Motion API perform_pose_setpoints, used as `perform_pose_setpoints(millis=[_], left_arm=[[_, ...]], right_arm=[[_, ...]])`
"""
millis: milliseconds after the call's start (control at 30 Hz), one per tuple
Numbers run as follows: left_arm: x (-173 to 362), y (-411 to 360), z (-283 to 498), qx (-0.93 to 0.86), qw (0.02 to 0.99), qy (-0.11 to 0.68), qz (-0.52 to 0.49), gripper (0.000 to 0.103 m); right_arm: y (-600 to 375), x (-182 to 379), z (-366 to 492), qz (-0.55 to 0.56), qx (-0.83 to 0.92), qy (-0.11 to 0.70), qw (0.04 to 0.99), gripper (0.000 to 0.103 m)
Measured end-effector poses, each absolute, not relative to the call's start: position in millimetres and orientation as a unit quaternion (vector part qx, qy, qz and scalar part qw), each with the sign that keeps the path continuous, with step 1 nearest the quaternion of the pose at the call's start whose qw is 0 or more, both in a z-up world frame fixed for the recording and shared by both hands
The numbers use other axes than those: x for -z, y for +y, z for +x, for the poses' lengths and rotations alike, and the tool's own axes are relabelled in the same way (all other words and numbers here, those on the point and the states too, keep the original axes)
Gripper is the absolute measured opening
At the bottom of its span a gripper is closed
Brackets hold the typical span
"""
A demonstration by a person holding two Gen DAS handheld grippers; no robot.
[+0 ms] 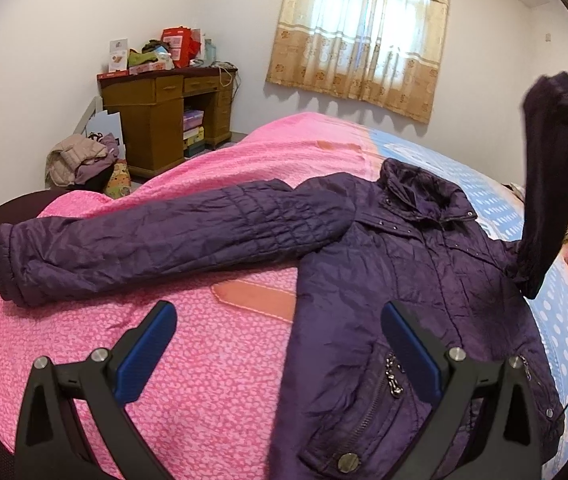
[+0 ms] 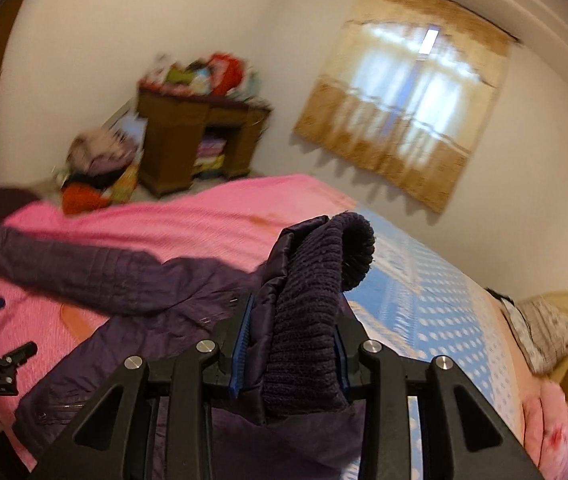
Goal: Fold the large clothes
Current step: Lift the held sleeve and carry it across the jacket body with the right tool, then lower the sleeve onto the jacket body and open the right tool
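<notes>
a: one sleeve is in play, nothing folded yet. the purple jacket [image 1: 403,280] lies front-up across the bed [image 1: 204,360], its body where pink cover meets blue, the other sleeve [image 1: 144,240] stretched flat toward the pink edge.

b: and the right gripper [image 2: 289,344]?

a: clamped on the knit cuff [image 2: 315,300], raised, pointing slightly down. the left gripper [image 1: 278,356] hovers over the hem, jaws wide apart, empty.

b: so both sleeves and the body remain.
</notes>
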State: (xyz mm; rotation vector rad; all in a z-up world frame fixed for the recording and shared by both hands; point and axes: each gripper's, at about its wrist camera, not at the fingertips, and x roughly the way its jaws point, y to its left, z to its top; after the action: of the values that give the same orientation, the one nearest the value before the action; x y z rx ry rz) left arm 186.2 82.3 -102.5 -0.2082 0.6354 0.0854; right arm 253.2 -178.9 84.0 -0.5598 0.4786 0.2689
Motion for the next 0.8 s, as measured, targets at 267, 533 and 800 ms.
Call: perform_pose_setpoints(millis=[267,533,800], left_arm=[[107,91,188,-0.057,0.942,0.314,-0.101,0.103],[120,94,190,-0.070,0.936,0.338,-0.070,0.103],[101,68,215,-0.065,0.946,0.317,-0.017,0.103]], right_arm=[[-81,38,273,-0.324,-0.200,0.271,0.884,0.034],[-74,121,287,-0.229,-0.275,0.370,0.857,0.056],[-177,92,258,-0.183,-0.245,0.363,0.880,0.060]])
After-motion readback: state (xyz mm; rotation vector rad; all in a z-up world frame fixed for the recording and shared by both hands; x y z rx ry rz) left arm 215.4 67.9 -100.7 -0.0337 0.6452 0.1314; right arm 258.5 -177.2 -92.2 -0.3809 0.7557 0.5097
